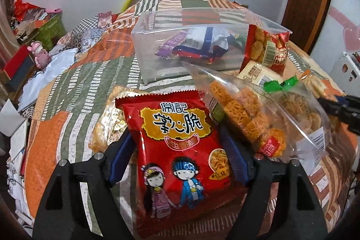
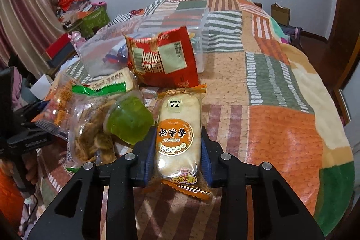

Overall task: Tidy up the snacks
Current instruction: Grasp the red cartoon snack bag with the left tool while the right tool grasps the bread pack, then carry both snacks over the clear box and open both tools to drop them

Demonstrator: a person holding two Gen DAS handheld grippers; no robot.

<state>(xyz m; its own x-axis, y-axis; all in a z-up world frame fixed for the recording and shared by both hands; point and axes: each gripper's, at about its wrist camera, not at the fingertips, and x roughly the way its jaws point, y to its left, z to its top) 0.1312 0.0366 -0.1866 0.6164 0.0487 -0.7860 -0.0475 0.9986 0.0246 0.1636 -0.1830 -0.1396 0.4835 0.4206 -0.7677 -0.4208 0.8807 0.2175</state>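
Snack packets crowd the patchwork bedspread (image 2: pixel 270 87) on the near side of the clear plastic bin (image 1: pixel 157 53), which already holds small wrappers. A red crinkly cracker bag (image 2: pixel 162 57) leans upright against the bin's wall; a green jelly cup (image 2: pixel 128 120) and clear noodle-snack bags (image 1: pixel 247 114) lie nearer. The right gripper (image 2: pixel 177 150) is clamped on a glossy oblong rice cracker packet (image 2: pixel 177 132), long axis pointing toward the bin. The left gripper (image 1: pixel 177 143) stands apart around a red noodle-snack bag (image 1: pixel 177 145), pads not pressing, top edge toward the bin.
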